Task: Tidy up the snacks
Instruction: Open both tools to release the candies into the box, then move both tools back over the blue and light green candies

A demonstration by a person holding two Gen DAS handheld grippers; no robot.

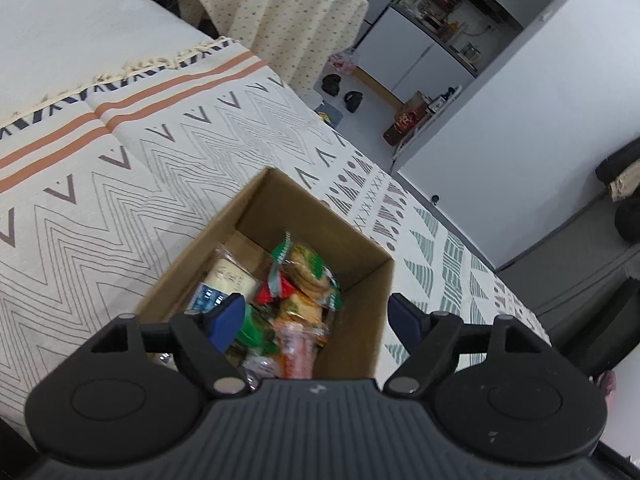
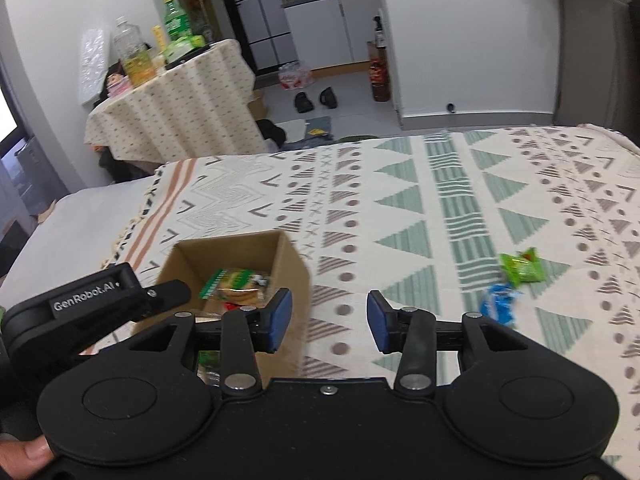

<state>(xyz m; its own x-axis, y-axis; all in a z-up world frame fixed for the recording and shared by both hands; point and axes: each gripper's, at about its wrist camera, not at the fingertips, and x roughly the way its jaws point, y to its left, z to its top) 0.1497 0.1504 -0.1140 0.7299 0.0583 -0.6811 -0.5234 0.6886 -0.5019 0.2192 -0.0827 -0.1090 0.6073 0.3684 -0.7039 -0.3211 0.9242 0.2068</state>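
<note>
2 loose packets remain outside the cardboard box (image 2: 240, 264); landmark for all positions = that box.

Left wrist view: left gripper (image 1: 318, 318) hangs directly above the box (image 1: 360, 280), blue pads spread wide, nothing between them. Judgement: it sits here because a drop into the box has been made or the box is being steadied. Box is plain brown corrugated card, square, open-topped, flaps out of sight. Inside it: crinkly film wrappers piled loosely, including a green-edged cracker pack (image 1: 312, 268) showing round biscuits, and a pale pack with a blue end (image 1: 224, 284). Box stands on a woven patterned blanket (image 1: 120, 200), matte, zigzag lines.

Right wrist view: right gripper (image 2: 330, 320) hovers just right of the box, jaws apart and empty, aimed across the blanket (image 2: 400, 200). Green packet (image 2: 522, 267) and blue packet (image 2: 498, 304) lie well right of the box, just beside each other, both glossy and crumpled. Judgement: right side is the nearer reach for these 2, so next pick probably falls to it; thin slack film calls for a low, flat pinch.
</note>
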